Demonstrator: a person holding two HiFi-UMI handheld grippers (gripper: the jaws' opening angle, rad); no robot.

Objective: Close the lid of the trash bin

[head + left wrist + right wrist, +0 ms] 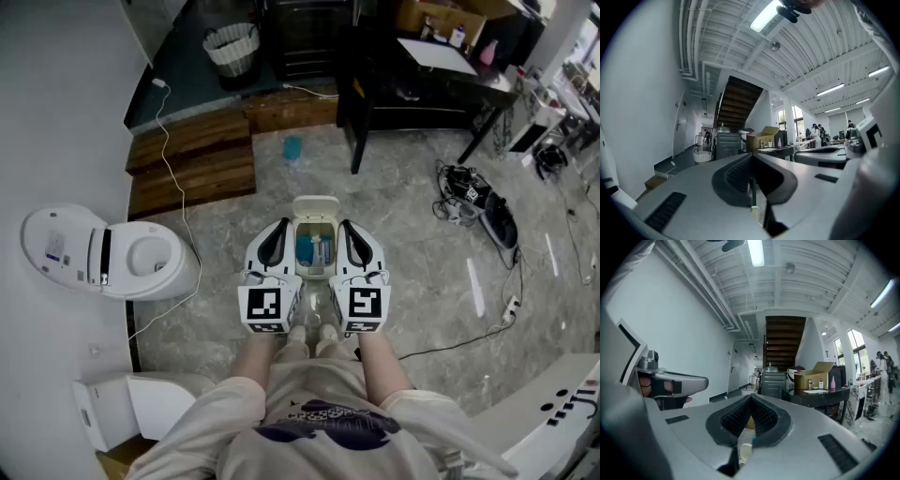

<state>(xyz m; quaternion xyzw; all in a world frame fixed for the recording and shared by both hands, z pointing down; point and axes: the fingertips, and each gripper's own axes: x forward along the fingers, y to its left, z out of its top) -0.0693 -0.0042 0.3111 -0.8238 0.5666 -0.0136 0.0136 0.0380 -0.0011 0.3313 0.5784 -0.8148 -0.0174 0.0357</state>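
far left on the floor, got a white toilet [103,255] with its lid up, plus a white cable [174,183] snaking past some wooden steps [192,161]. further back, a white basket [232,47], and a small blue thing [292,147] on the tiles, can't tell what. next over, the left gripper [281,228], held level, jaws pressed together on nothing, tips meeting cleanly in the left gripper view. just right of it, down on the floor and framed between both grippers, the trash bin [316,273] with its lid [316,206] flipped open at the far end and blue stuff [307,249] inside. no contact visible between either gripper and the bin or lid. then the right gripper [345,228], same deal: level, jaws closed tight, empty. off to the right, a black desk [427,70] carrying a cardboard box [816,373] and a pink bottle [831,383], then a tangle of black gear and cables [476,202] on the floor, and a power strip [511,305] near the edge.
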